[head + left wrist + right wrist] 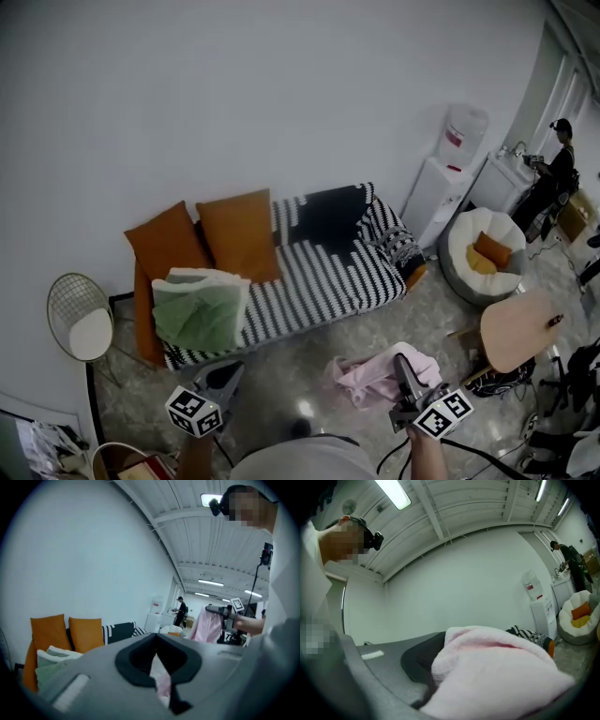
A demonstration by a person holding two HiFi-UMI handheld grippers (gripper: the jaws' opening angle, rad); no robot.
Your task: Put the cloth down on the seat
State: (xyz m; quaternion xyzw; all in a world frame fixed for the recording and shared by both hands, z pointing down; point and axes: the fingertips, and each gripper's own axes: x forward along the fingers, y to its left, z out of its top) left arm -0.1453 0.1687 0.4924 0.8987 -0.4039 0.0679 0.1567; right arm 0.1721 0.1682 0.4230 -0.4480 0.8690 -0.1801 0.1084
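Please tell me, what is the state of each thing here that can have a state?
pink cloth: bunched, hanging in air, not yet on seat.
right claw: shut on the pink cloth.
left claw: shut, away from the pink cloth.
seat: striped cover, middle bare.

Office lounge corner: striped sofa (319, 281), water dispenser (439, 192), beanbag (466, 242), strip-lit ceiling (201, 545).

Strip lights (396, 493) on the ceiling give me even, cool, rather dim light. One glare spot shines on the floor (305, 410). Both my gripper views bend hard and go black at the corners. The cloth (497, 677) sits so near the lens that it blurs, and shadows are soft
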